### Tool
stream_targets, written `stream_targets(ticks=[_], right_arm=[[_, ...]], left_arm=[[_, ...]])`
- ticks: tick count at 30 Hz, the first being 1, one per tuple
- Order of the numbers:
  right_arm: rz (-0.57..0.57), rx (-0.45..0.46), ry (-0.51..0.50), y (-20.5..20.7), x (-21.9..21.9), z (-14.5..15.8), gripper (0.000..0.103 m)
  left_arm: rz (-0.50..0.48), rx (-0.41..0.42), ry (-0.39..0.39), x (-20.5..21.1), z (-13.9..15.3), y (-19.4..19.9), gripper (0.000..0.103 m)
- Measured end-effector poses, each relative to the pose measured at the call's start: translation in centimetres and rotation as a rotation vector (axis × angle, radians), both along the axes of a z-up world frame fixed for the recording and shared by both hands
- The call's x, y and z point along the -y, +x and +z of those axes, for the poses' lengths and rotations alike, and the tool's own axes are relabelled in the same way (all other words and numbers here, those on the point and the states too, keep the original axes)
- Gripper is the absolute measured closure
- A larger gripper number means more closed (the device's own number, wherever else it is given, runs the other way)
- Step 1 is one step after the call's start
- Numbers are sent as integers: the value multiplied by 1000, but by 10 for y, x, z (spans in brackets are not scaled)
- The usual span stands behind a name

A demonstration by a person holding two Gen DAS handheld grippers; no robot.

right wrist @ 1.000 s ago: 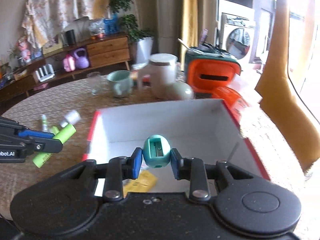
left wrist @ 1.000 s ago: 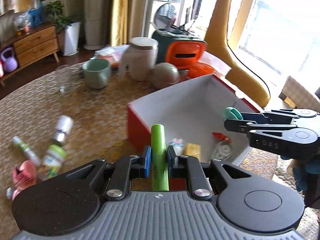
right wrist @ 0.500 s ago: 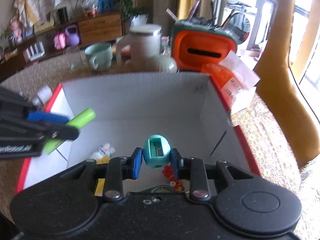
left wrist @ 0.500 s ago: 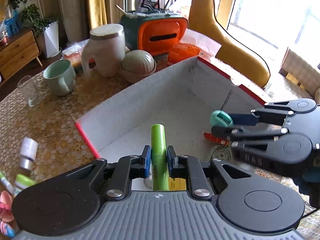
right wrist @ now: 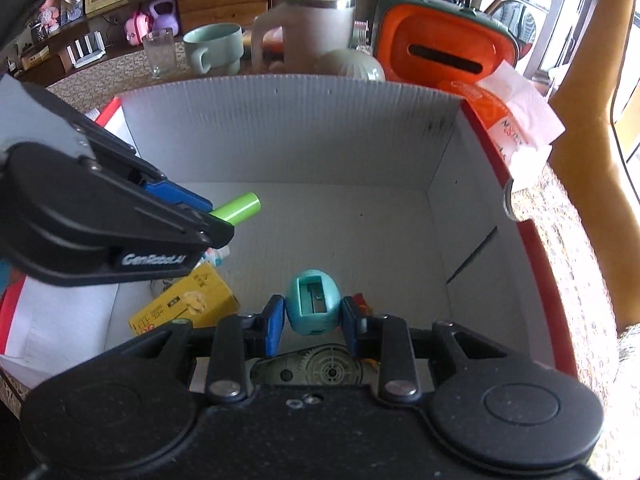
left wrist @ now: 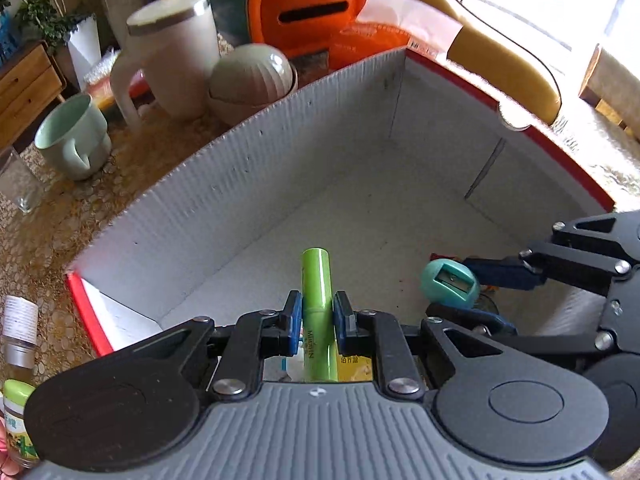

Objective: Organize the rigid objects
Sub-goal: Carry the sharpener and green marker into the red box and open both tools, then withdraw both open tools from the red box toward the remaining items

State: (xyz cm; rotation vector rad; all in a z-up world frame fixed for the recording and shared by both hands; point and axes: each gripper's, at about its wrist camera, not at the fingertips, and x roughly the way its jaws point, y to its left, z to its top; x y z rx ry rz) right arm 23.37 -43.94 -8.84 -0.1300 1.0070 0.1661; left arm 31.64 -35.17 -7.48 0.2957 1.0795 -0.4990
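My left gripper point(left wrist: 316, 318) is shut on a lime-green tube point(left wrist: 317, 296) and holds it inside the red box with white walls point(left wrist: 240, 184). It shows in the right wrist view point(right wrist: 208, 216) at the left with the tube point(right wrist: 239, 207). My right gripper point(right wrist: 312, 318) is shut on a teal egg-shaped pencil sharpener point(right wrist: 313, 307), low inside the box point(right wrist: 296, 132). In the left wrist view the sharpener point(left wrist: 450, 285) sits to the right of the tube. On the box floor lie a yellow packet point(right wrist: 188, 306), a round grey disc point(right wrist: 320, 368) and a small red item point(right wrist: 360, 300).
Behind the box stand a white lidded jug point(left wrist: 176, 60), a ribbed grey-green bowl point(left wrist: 250, 80), a mint mug point(left wrist: 74, 140), a glass point(left wrist: 16, 184) and an orange case point(left wrist: 312, 12). Small bottles point(left wrist: 18, 340) lie on the table to the left. A yellow chair point(left wrist: 500, 48) stands at the right.
Both grippers have moved forward and down into the box, still holding their objects. The box floor and its contents have come closer.
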Motion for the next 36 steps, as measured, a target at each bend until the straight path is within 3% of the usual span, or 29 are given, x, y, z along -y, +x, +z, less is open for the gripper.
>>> stream_targets(ticks=[8, 16, 36], right_arm=[[18, -36, -13, -5, -7, -7, 74], [11, -32, 5, -12, -10, -1, 69], [-58, 117, 117, -43, -19, 51, 62]], left_arm=[[-32, -58, 51, 9, -14, 5, 87], [-19, -83, 20, 3, -12, 4, 87], [22, 50, -139, -48, 54, -44, 87]])
